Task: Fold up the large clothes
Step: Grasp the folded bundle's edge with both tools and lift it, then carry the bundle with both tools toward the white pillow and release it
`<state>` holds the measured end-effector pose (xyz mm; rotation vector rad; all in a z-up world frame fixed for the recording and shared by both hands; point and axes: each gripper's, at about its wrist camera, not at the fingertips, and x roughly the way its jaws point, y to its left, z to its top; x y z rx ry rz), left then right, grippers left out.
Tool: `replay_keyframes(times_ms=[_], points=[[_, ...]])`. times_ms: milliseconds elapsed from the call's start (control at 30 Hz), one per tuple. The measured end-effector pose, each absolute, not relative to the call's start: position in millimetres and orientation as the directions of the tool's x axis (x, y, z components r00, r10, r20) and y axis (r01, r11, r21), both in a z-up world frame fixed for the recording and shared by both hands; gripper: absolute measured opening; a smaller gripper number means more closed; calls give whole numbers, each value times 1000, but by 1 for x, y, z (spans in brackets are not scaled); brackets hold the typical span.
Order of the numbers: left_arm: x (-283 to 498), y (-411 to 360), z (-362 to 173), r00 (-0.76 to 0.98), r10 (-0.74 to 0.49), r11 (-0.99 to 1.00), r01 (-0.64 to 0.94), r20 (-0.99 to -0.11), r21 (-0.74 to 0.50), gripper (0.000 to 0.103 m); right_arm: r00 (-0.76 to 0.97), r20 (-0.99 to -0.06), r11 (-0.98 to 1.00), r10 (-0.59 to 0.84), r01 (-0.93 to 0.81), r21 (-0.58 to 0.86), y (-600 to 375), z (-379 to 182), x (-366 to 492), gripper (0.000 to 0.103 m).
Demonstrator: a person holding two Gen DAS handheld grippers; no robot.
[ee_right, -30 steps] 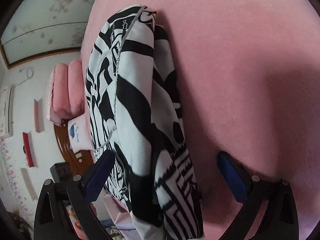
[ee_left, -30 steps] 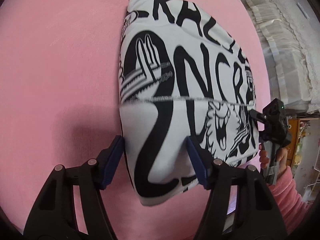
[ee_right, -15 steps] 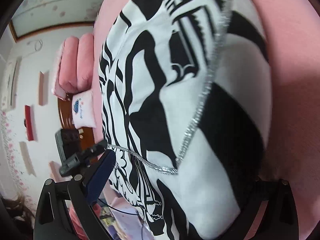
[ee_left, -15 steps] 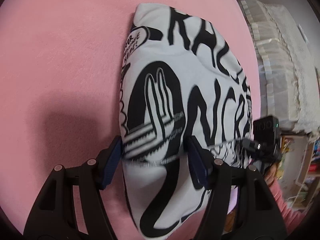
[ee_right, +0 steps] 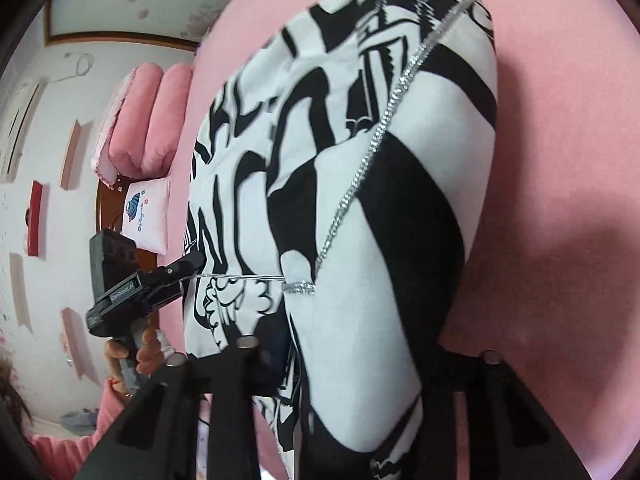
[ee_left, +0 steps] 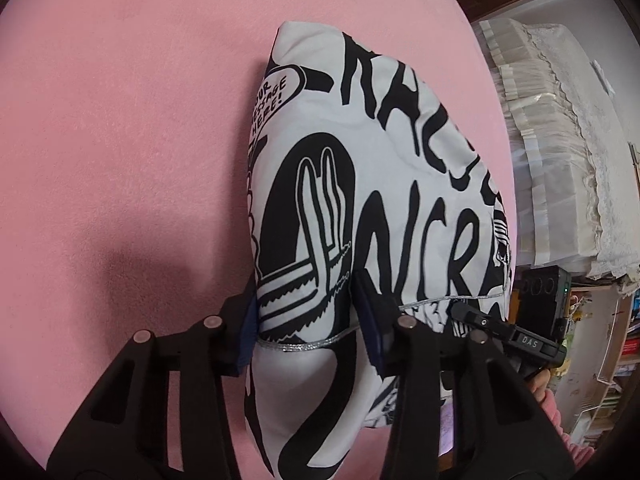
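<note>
On the pink bed [ee_left: 120, 160], both tongs clench the garment's [ee_left: 360, 200] near hem, bare sheet alongside.

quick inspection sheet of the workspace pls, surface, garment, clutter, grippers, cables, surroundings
surface: pink bedspread, soft, no wrinkles seen.
job's things: black-and-white printed garment, already folded over, silver-trimmed hem near both grippers.
clutter: nothing seen on the spread.
grippers: left gripper has fabric bunched between its fingers; right gripper is buried under cloth, one finger hidden, so its state is unclear.
cables: nothing seen.
surroundings: pink cushions and a small pillow at the headboard; lace-covered stack beside the bed.
</note>
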<state>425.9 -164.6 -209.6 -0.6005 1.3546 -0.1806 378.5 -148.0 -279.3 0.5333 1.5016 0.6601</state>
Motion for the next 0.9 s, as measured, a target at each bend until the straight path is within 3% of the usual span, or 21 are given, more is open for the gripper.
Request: replay_keyframes(times_ms=[200, 500, 700, 900], points=[[415, -175, -183, 236, -414, 869, -186, -879, -459, 36, -26, -764, 755, 644, -140, 641, -128, -242, 362, 22], [366, -148, -140, 278, -425, 846, -217, -861, -487, 35, -60, -773, 745, 631, -232, 626, -94, -190, 322, 22], [335, -88, -102, 315, -387, 852, -238, -867, -467, 35, -69, -764, 719, 641, -295, 630, -22, -166, 298, 22], [340, 21, -65, 360, -301, 891, -225, -883, -395, 35, -47, -737, 692, 674, -309, 652, 90, -152, 277, 22]])
